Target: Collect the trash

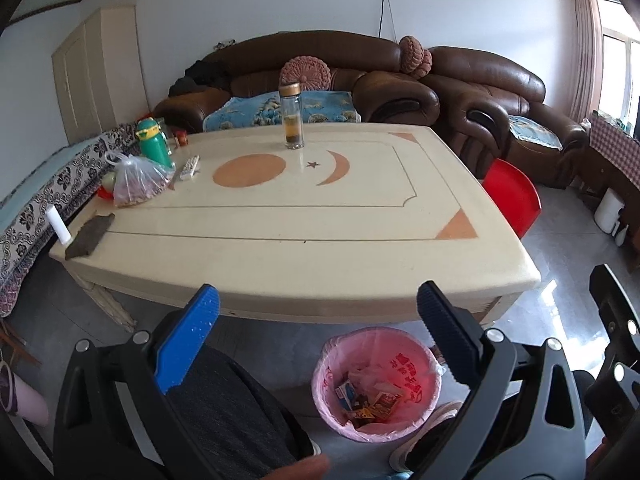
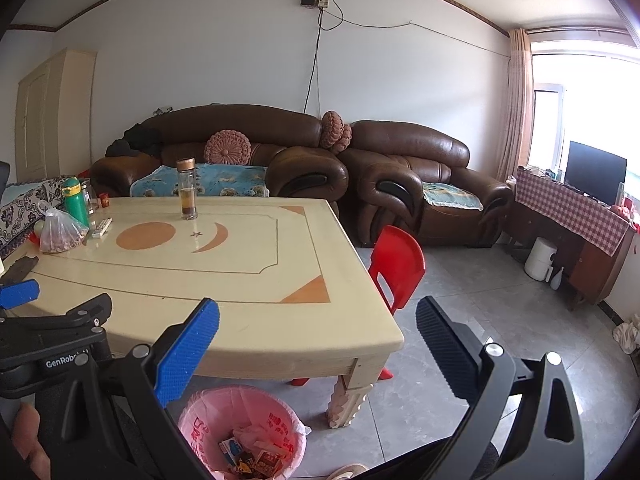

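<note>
A bin lined with a pink bag [image 1: 378,384] stands on the floor in front of the cream table [image 1: 280,248]; it holds several wrappers and small boxes [image 1: 368,398]. It also shows in the right wrist view [image 2: 240,436]. My left gripper [image 1: 318,320] is open and empty, held above the bin at the table's near edge. My right gripper [image 2: 318,336] is open and empty, over the table's near right corner. The left gripper's body [image 2: 60,344] shows at the left of the right wrist view.
On the table [image 2: 240,280] stand a glass bottle [image 1: 292,118], a green bottle [image 1: 154,142], a plastic bag of food [image 1: 138,180], a white remote [image 1: 190,168] and a dark cloth [image 1: 88,236]. A red chair [image 2: 398,268] stands at the right. Brown sofas [image 1: 360,80] stand behind.
</note>
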`<state>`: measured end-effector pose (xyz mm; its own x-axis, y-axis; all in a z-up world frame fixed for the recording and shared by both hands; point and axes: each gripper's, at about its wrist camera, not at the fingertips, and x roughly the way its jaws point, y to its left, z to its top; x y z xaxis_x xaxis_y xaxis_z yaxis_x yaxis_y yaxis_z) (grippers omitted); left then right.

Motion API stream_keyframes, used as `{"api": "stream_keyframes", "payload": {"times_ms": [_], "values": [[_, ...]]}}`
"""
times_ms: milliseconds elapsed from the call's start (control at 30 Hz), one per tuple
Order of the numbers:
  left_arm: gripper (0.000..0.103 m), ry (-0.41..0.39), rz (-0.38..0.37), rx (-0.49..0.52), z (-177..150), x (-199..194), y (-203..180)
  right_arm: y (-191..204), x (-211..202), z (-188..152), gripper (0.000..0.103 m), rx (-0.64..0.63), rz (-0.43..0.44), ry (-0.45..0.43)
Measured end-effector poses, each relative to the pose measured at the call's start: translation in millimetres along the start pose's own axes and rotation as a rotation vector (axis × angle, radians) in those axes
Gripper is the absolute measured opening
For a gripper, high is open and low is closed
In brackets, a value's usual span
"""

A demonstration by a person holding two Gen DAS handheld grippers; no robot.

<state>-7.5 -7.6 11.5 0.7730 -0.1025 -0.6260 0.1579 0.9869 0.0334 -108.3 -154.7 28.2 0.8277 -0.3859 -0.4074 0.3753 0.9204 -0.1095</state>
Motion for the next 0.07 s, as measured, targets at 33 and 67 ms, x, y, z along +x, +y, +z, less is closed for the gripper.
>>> {"api": "stream_keyframes", "payload": {"times_ms": [33,67], "values": [[0.097,-0.002,-0.001,0.001,0.7,-0.6,-0.5,-0.1,-0.1,-0.2,0.096,0.000,-0.001,-0.001],[0.097,-0.001,0.003,0.002,0.8,-0.8,-0.8,-0.3,0.0,-0.3,0.096,-0.001,-0.002,-0.003]]}}
